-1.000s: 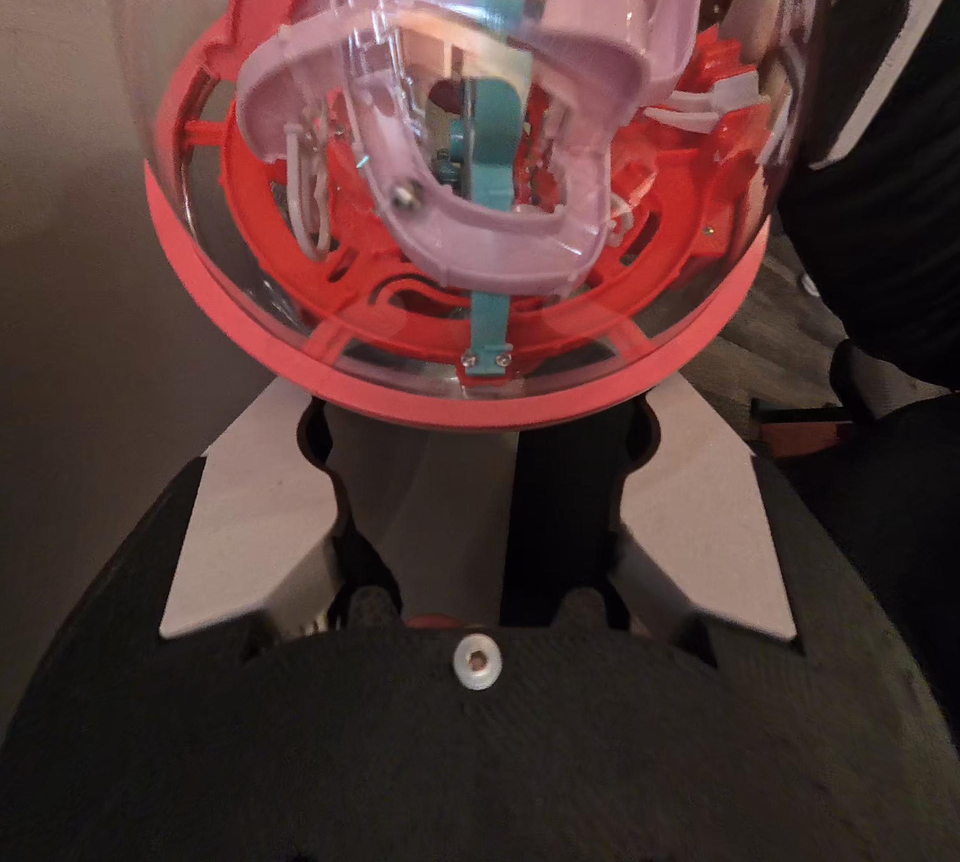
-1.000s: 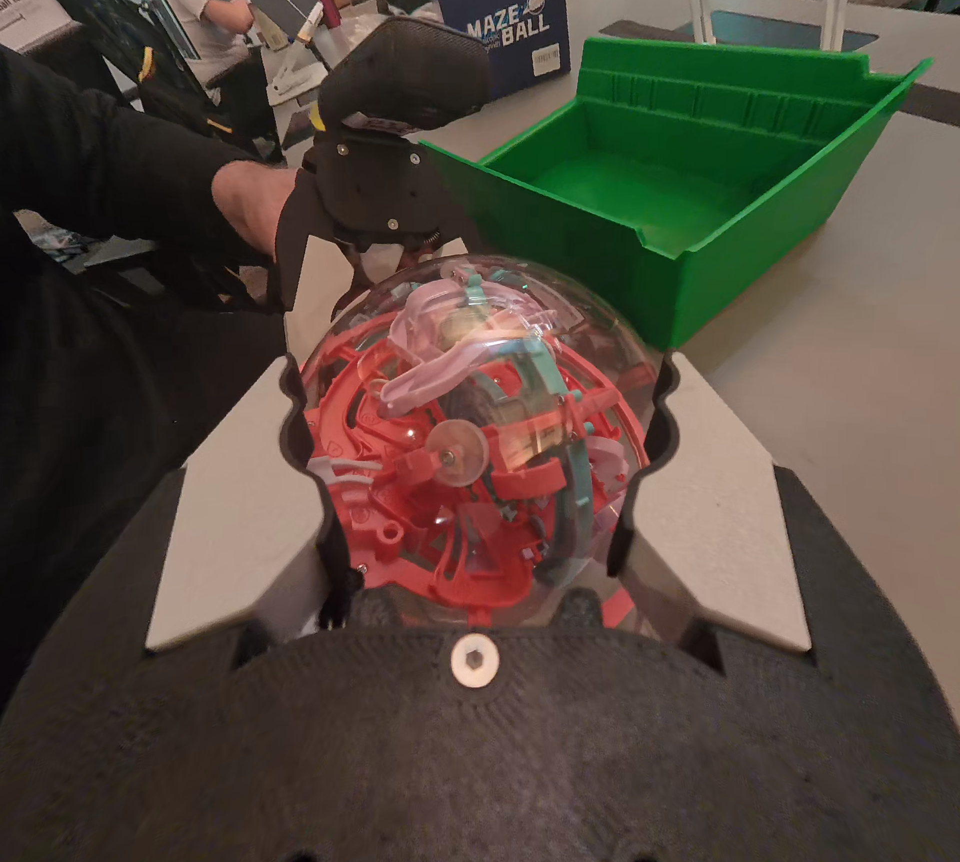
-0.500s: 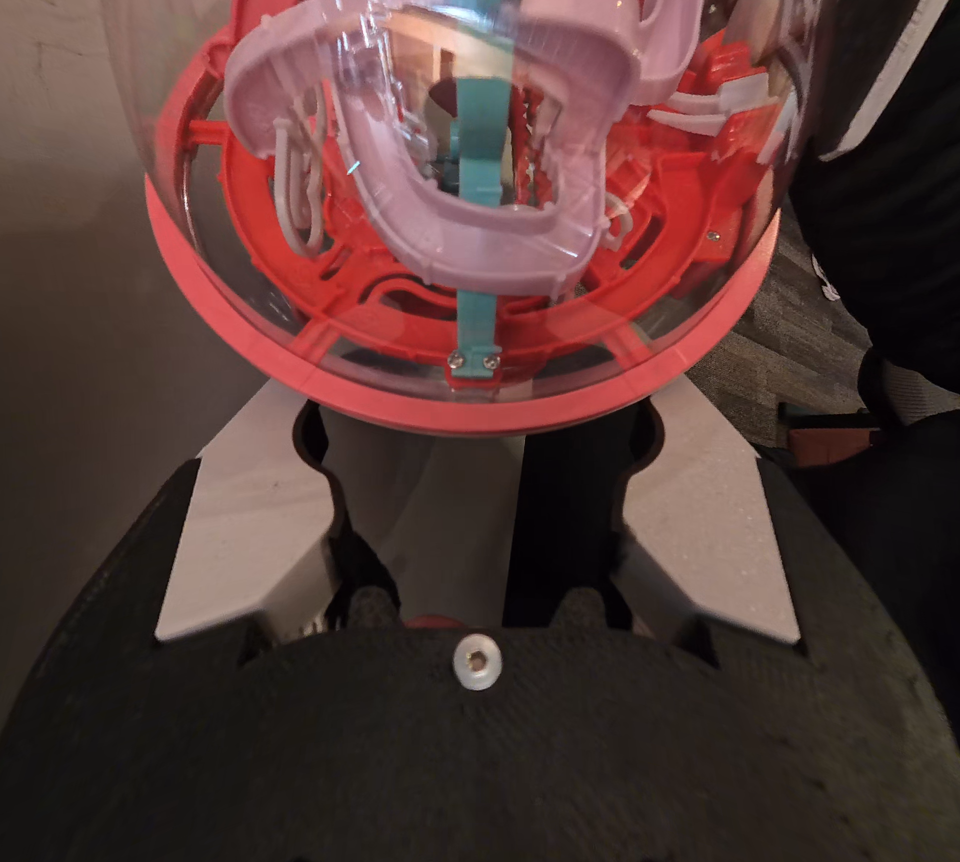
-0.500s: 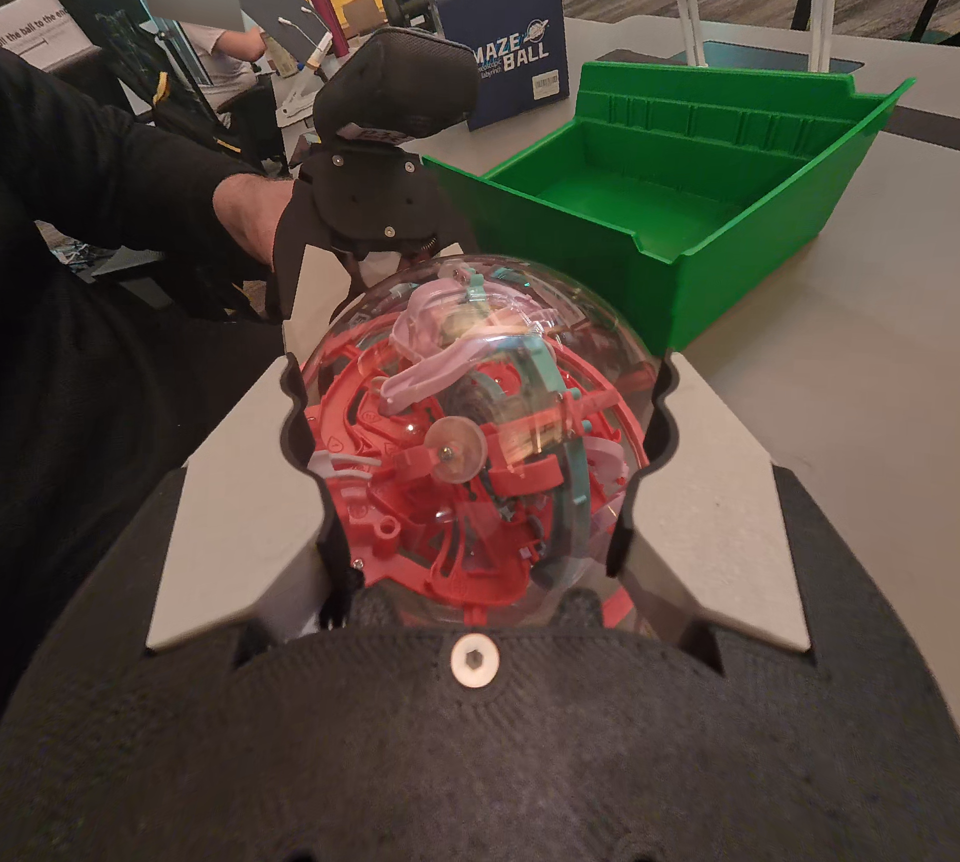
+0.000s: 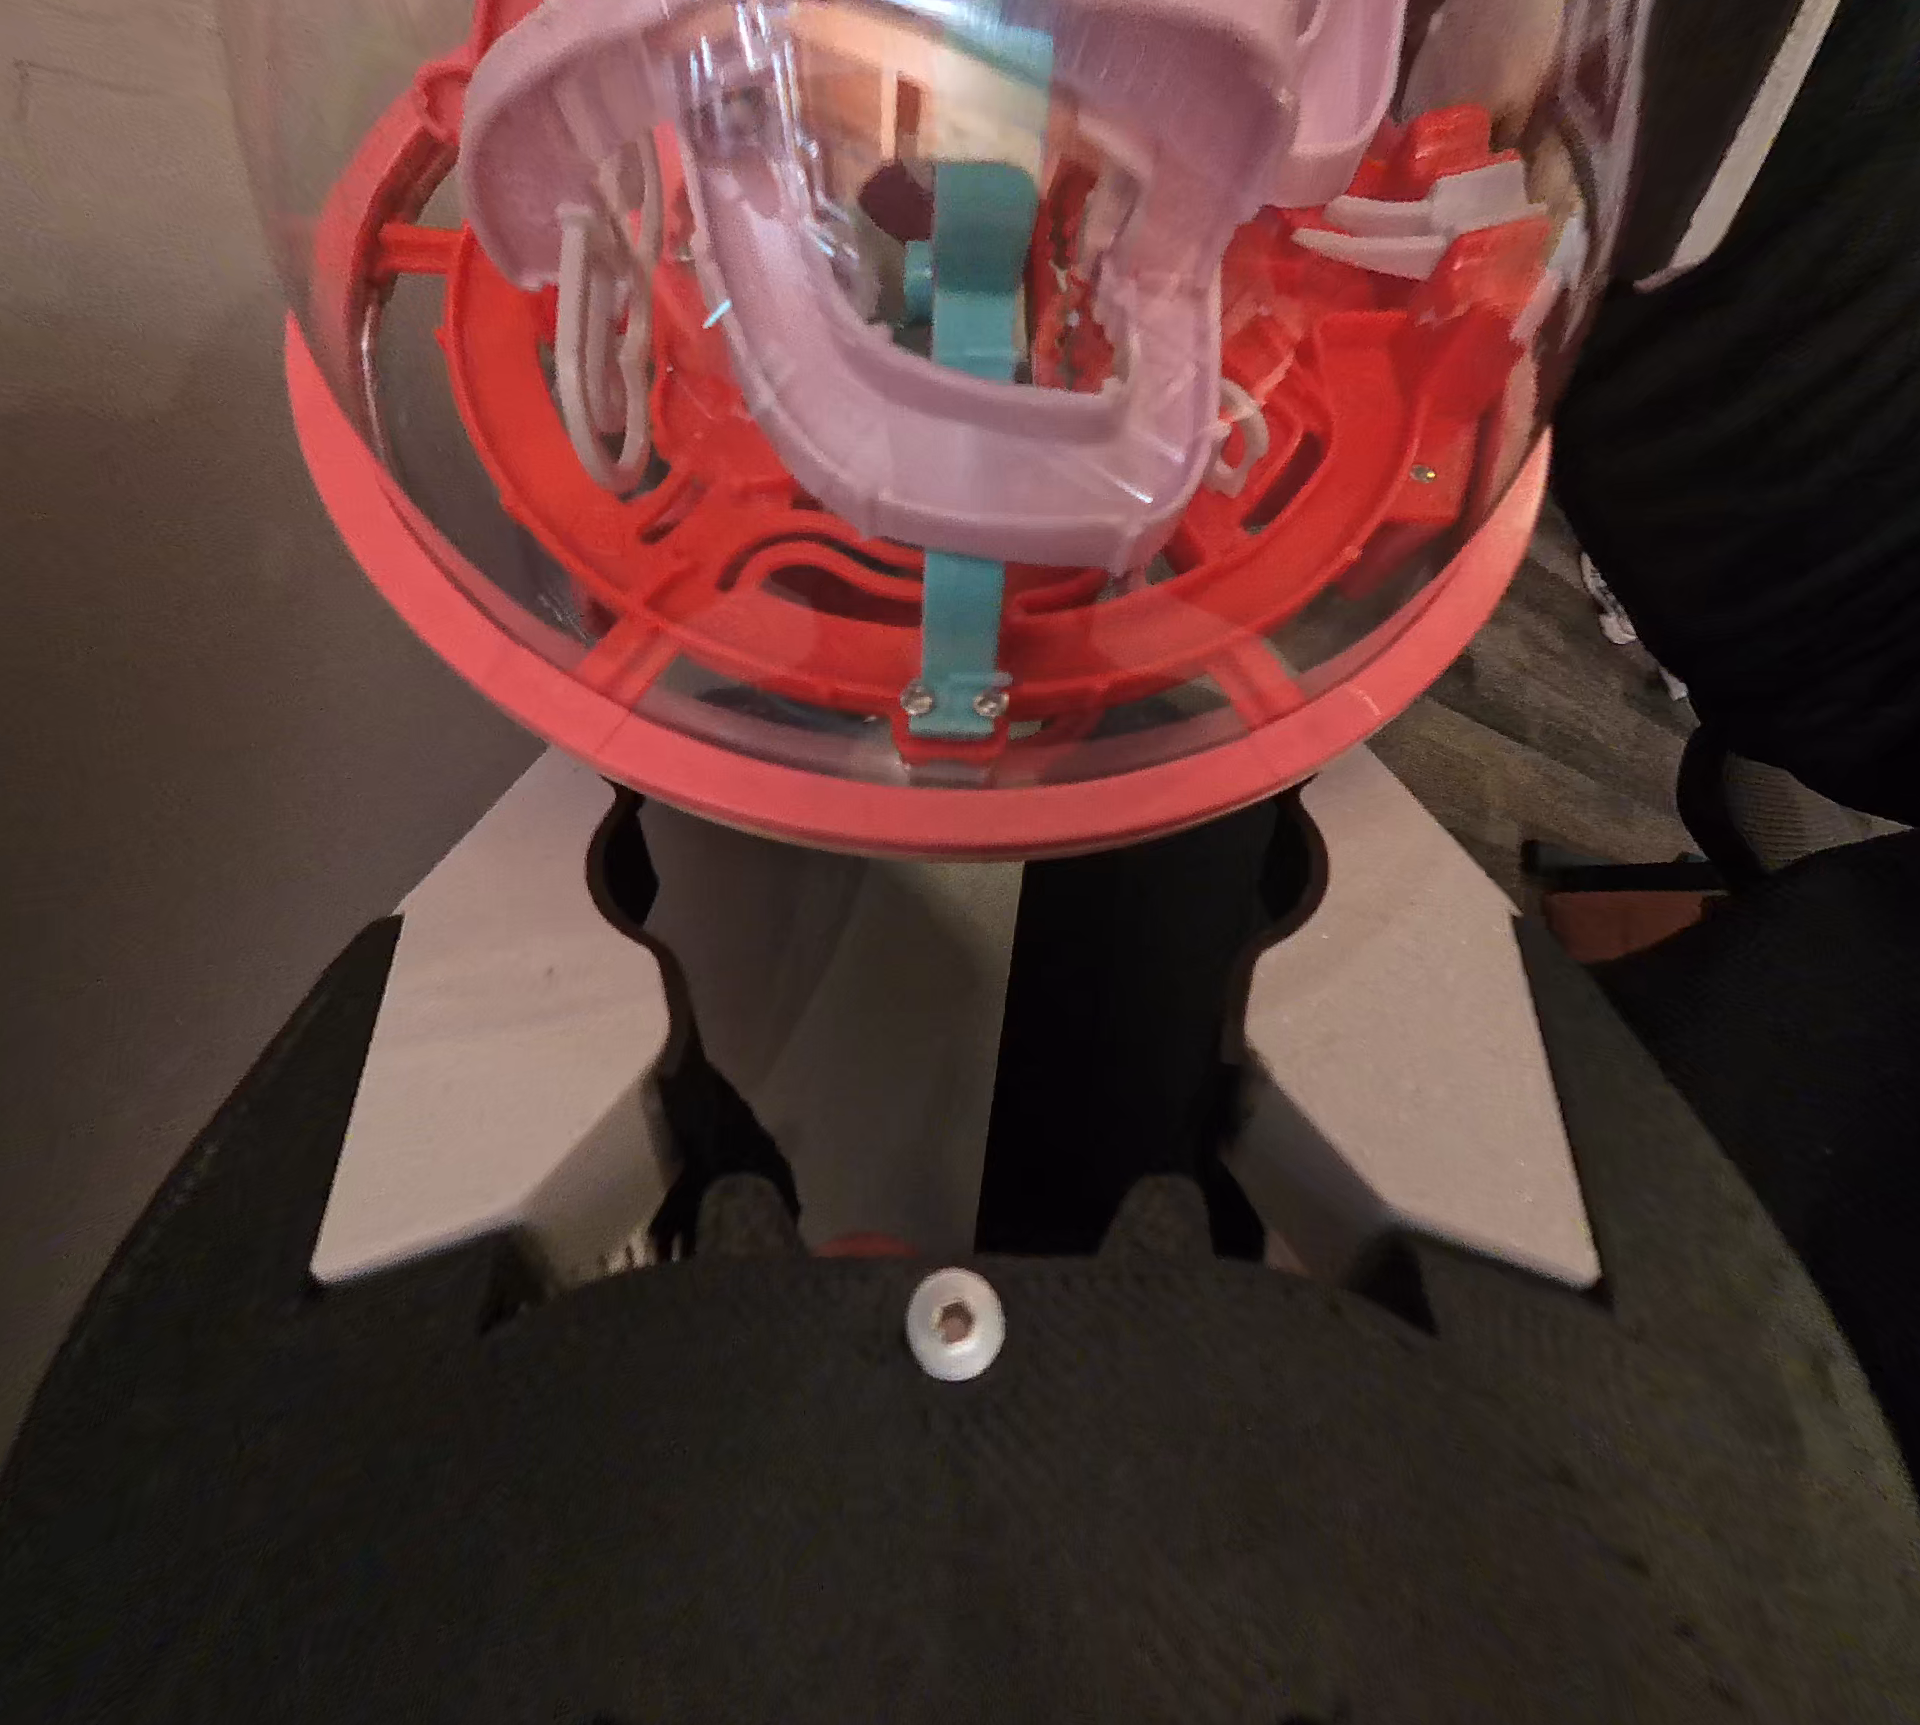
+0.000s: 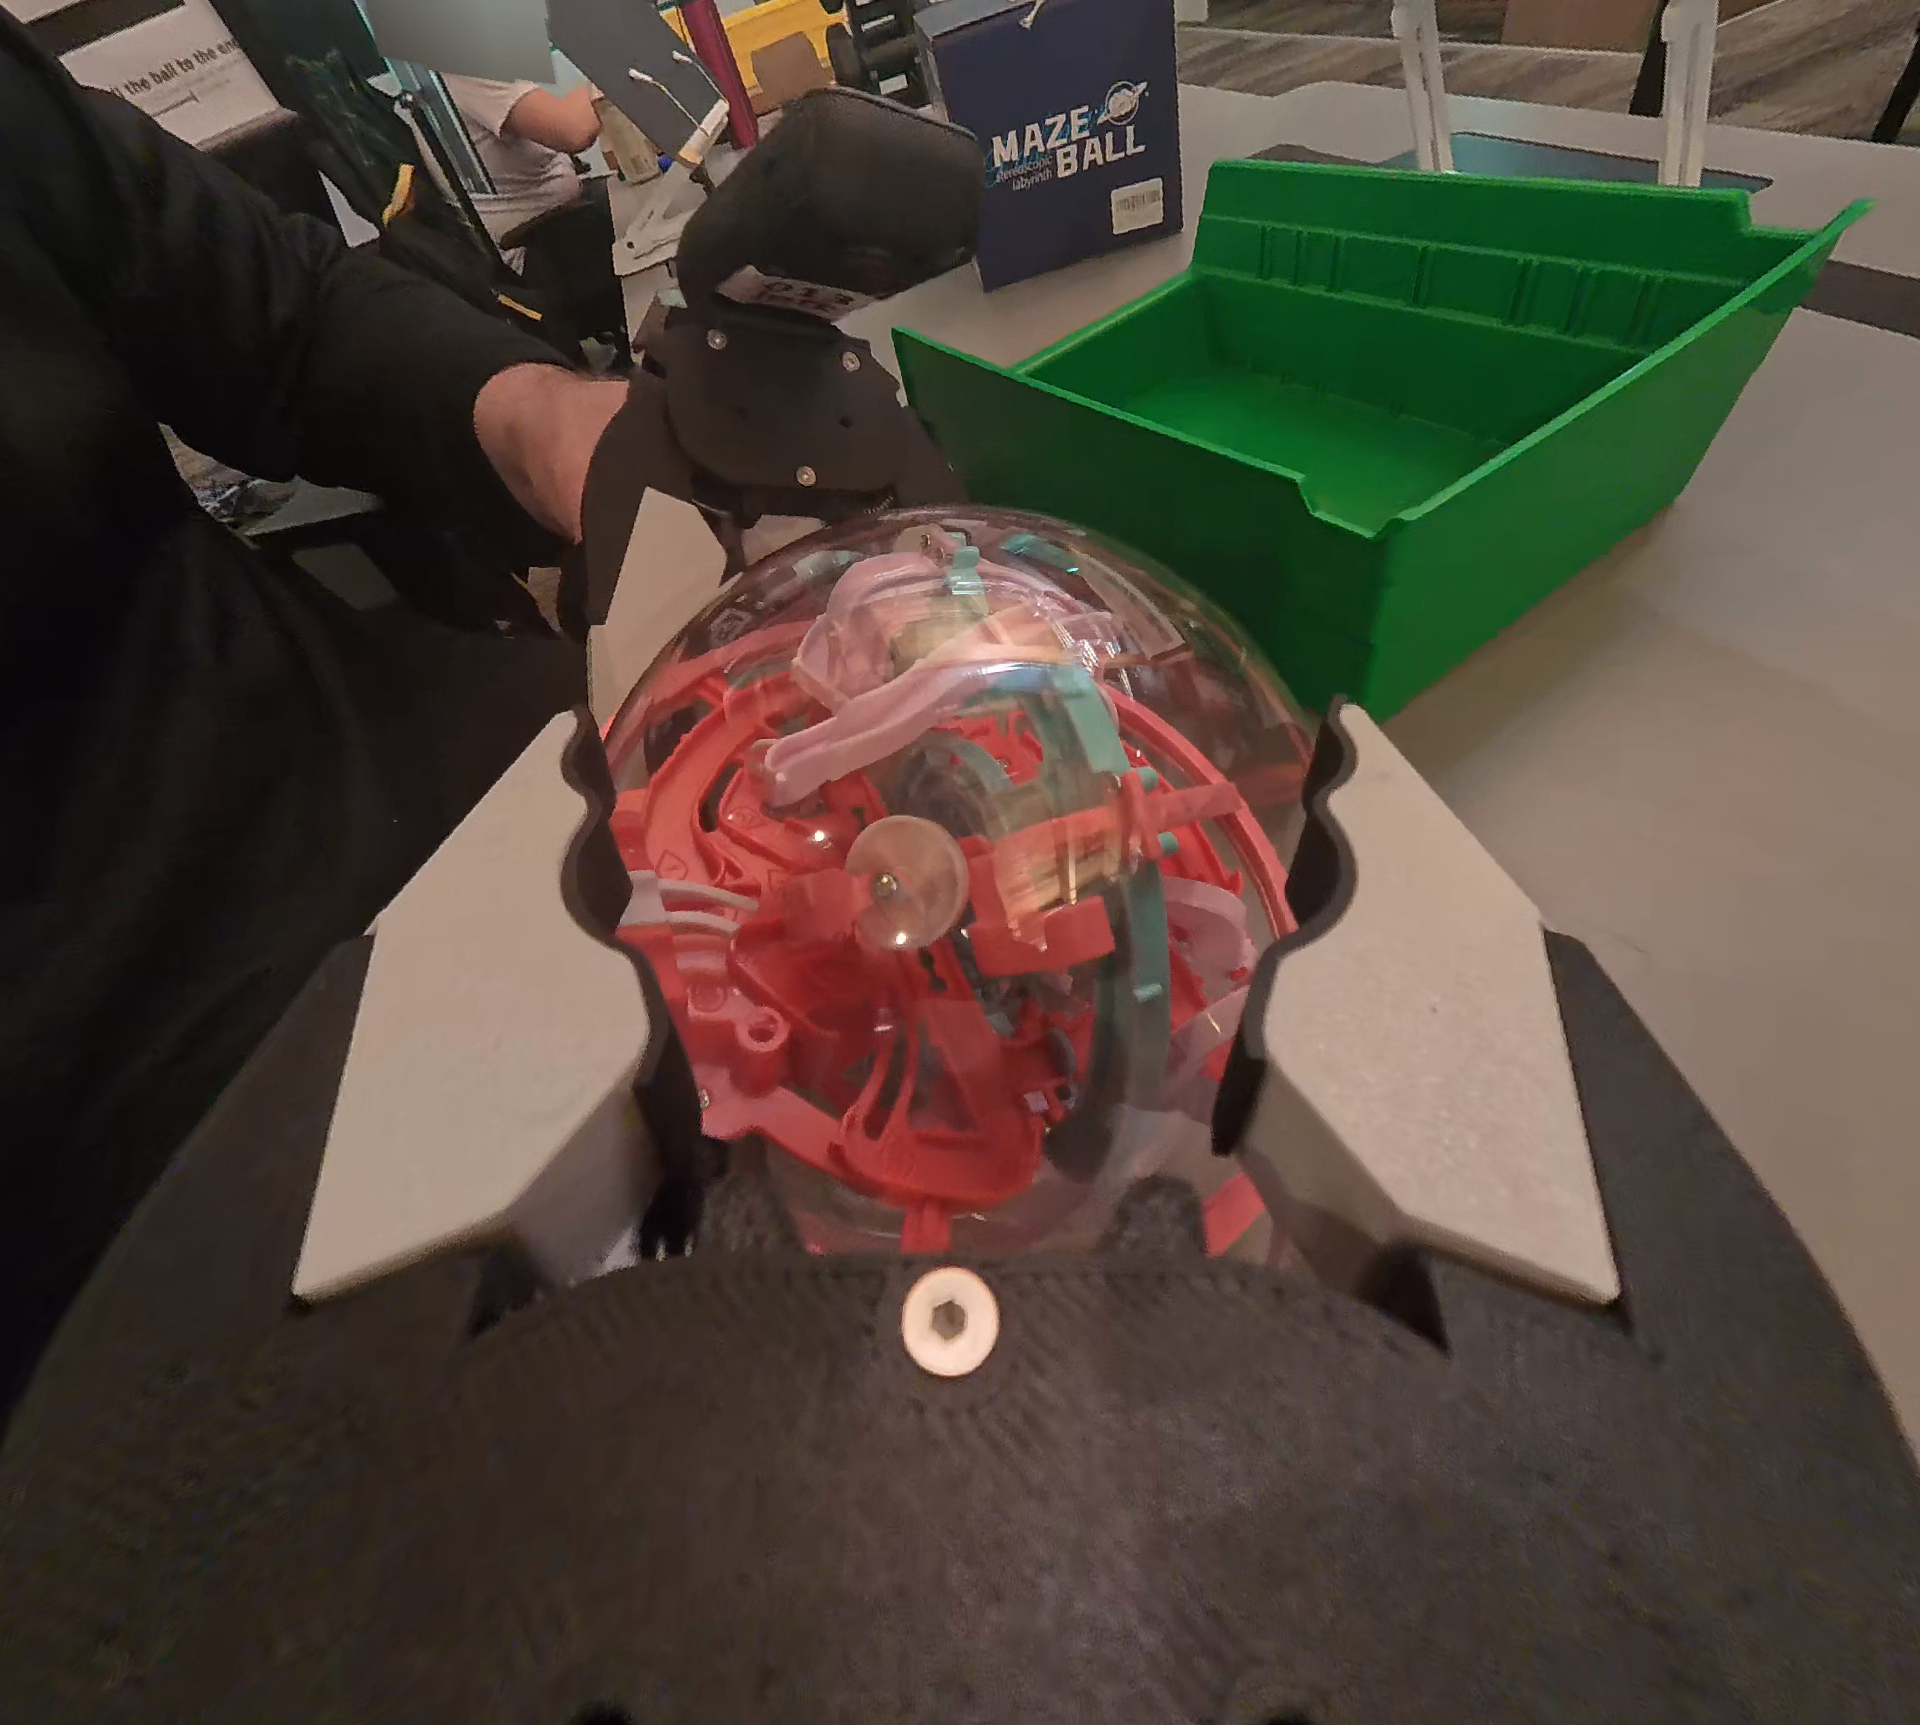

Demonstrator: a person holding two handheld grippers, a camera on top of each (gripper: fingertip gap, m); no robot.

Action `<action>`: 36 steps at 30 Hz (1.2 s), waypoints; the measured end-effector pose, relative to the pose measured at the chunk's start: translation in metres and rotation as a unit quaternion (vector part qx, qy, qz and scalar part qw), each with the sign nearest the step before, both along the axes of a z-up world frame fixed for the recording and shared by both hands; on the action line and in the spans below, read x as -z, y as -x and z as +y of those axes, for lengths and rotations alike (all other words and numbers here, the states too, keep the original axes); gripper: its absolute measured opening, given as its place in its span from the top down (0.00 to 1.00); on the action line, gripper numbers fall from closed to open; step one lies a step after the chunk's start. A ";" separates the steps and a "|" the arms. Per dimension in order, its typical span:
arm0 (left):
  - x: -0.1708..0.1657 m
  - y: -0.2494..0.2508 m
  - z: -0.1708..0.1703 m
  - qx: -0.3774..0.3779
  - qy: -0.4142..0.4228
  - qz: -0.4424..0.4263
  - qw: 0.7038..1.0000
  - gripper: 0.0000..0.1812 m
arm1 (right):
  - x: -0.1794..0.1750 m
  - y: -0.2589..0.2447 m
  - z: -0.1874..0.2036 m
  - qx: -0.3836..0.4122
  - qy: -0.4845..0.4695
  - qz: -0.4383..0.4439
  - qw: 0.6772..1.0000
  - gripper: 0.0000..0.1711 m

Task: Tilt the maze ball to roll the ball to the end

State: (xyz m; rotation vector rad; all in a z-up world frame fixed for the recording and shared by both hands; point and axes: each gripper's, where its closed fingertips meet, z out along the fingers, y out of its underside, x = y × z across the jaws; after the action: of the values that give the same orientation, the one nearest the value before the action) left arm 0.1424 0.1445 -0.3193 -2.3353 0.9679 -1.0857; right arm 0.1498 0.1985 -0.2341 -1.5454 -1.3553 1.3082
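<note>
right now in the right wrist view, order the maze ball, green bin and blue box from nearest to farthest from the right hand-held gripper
1. Maze ball: held between the fingers of the right hand-held gripper.
2. Green bin: on the table, ahead and to the right.
3. Blue box: behind the bin's left corner, farthest.

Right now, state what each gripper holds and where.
The right gripper clamps the maze ball across its clear sides. The left gripper only touches its red rim.

the left wrist view is dim and warm, slightly blurred; glare streaks the maze ball's clear shell [image 5: 935, 148]. the right wrist view is brighter, perhaps lit from overhead, with edges bowed.
</note>
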 end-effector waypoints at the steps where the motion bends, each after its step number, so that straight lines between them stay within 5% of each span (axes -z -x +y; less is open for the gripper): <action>1: 0.000 0.000 -0.001 0.000 0.005 -0.005 1.000 0.35 | 0.000 0.000 0.000 -0.001 0.000 0.002 1.000 0.24; 11: 0.004 0.015 0.007 -0.016 -0.027 0.016 0.999 0.31 | -0.001 -0.002 -0.001 -0.001 -0.006 0.009 1.000 0.25; 21: -0.012 0.017 0.028 0.040 -0.208 0.049 0.976 0.24 | -0.001 -0.001 -0.002 -0.011 -0.006 0.009 1.000 0.24; 36: -0.012 0.009 0.025 0.052 -0.221 0.039 0.973 0.26 | 0.001 -0.005 -0.003 -0.007 0.005 0.006 1.000 0.24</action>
State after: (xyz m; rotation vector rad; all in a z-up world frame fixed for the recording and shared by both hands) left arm 0.1332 0.1695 -0.3071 -1.9901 1.2299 -0.7235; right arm 0.1548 0.1954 -0.2348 -1.5360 -1.3568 1.3331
